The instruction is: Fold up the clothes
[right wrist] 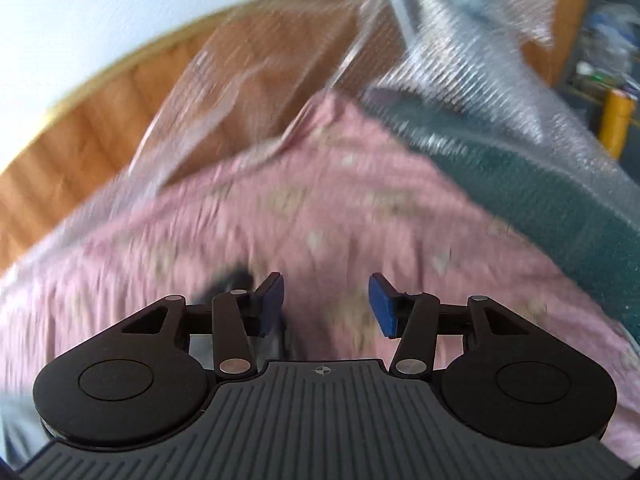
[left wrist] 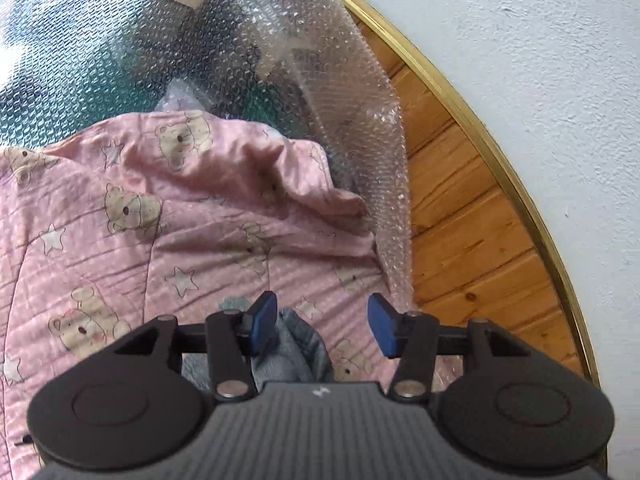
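A pink cloth (left wrist: 168,216) printed with bears and stars lies spread and wrinkled under both grippers; it also shows in the right wrist view (right wrist: 320,216), blurred. A grey garment (left wrist: 296,352) lies bunched on the pink cloth, just below my left gripper (left wrist: 322,324), which is open with the grey fabric between and under its blue pads. My right gripper (right wrist: 326,304) is open above the pink cloth, with a dark grey patch (right wrist: 236,280) beside its left finger.
Bubble wrap (left wrist: 340,92) over a dark green surface lies behind the cloth; it also shows in the right wrist view (right wrist: 500,92). A wooden floor (left wrist: 472,224) with a gold trim strip (left wrist: 492,148) meets a white wall (left wrist: 540,60) on the right.
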